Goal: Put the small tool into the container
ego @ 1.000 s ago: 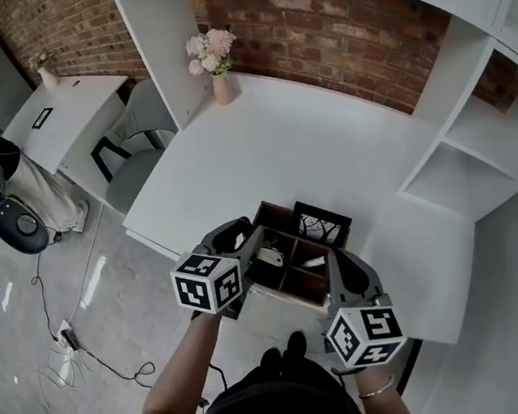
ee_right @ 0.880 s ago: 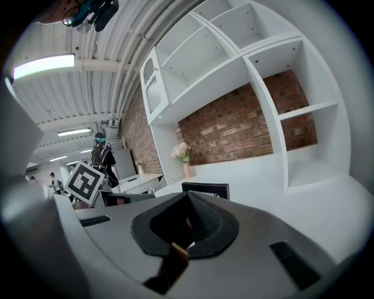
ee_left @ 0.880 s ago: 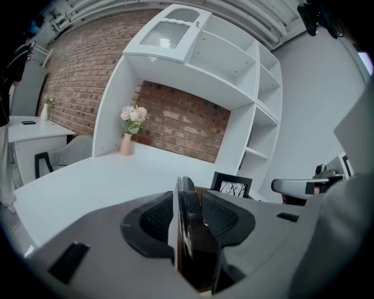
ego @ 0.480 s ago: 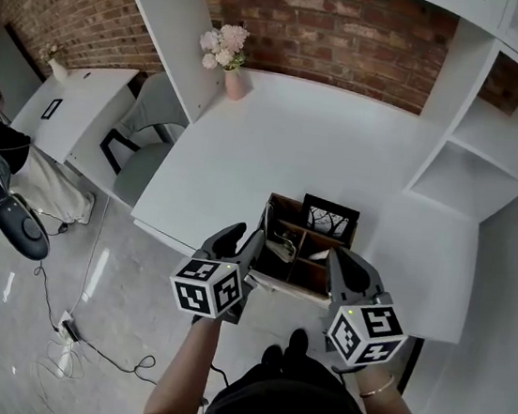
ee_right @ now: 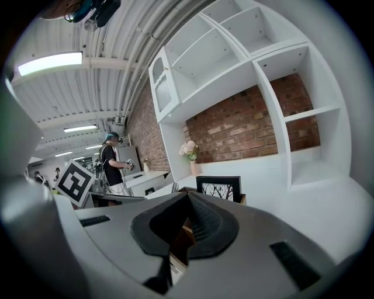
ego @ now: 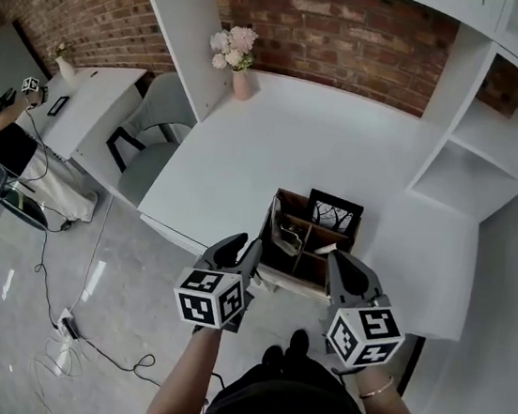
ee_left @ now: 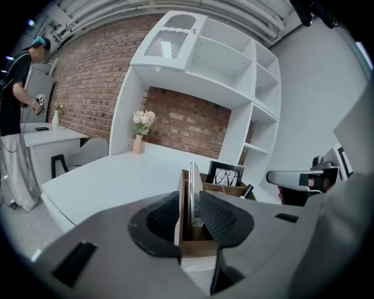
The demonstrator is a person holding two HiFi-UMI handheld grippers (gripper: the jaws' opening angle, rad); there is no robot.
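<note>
A wooden compartment box [ego: 294,274] stands near the white table's front edge. A silvery small tool [ego: 285,236] lies in its left compartment. My left gripper [ego: 246,247] is at the box's left wall. In the left gripper view its jaws [ee_left: 190,201] are closing astride that wall [ee_left: 184,233] and a thin metal blade [ee_left: 191,193], with a slight gap at the pads. My right gripper [ego: 339,259] is at the box's right front corner. In the right gripper view that gripper [ee_right: 187,201] looks shut, with a strip of the box's wood [ee_right: 180,232] between the pads.
A framed picture [ego: 335,212] stands in the box's back part. A pink vase of flowers [ego: 240,83] is at the table's far left corner, white shelves [ego: 473,163] on the right. A chair [ego: 149,140] and cables are on the floor at left, where a person [ego: 5,121] stands.
The head view has swung a little, so the box sits higher in the picture. Both grippers keep their places at the box's sides. A person has come into view at far left.
</note>
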